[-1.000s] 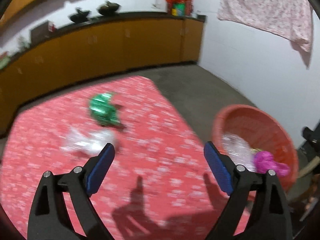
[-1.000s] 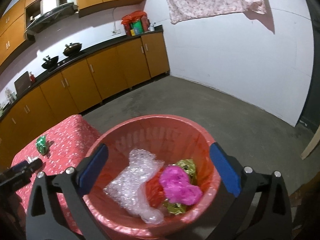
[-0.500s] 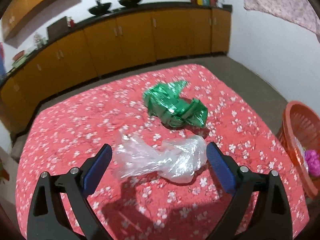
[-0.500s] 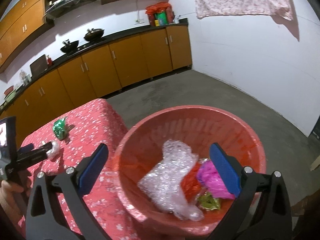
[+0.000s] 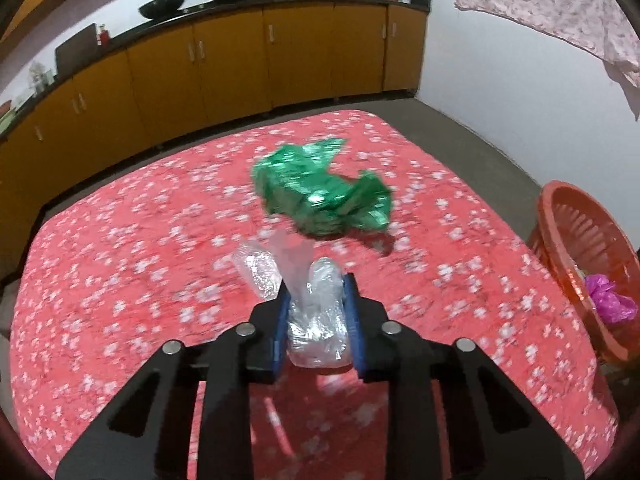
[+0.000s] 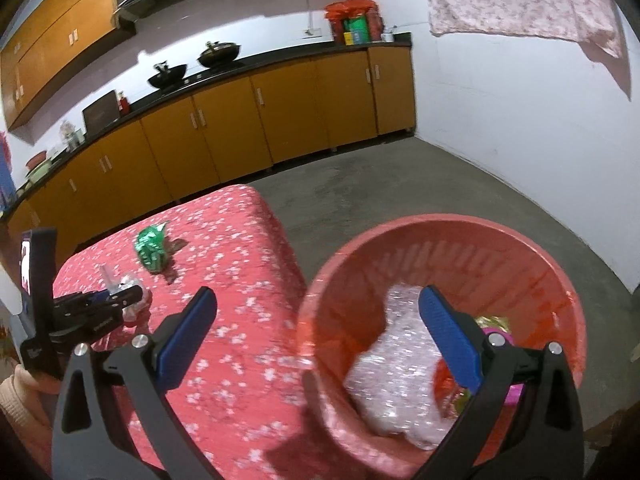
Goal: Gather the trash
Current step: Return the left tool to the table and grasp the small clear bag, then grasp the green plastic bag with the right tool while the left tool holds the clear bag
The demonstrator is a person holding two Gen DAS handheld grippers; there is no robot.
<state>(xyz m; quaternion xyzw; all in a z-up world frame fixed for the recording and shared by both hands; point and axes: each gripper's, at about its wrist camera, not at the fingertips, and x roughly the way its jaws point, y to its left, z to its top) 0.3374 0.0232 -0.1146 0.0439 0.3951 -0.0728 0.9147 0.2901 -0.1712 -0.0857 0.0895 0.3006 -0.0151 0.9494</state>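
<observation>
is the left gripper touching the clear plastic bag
Touching. In the left wrist view the left gripper has both blue pads pressed against the crumpled clear bag, which bulges out between them.

left gripper (image 5: 316, 304): fingers (image 5: 354, 316) clamped on clear plastic bag (image 5: 316, 320) | green foil wrapper (image 5: 324, 196): just beyond bag, on red floral tabletop (image 5: 120, 280) | orange basket (image 5: 580, 264): right of tabletop, pink scrap (image 5: 608, 300) inside

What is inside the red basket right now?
In the red basket lie a sheet of bubble wrap, a pink plastic bag and a bit of gold wrapper. The right gripper, open above, hides part of them; whatever lies underneath cannot be seen.
</observation>
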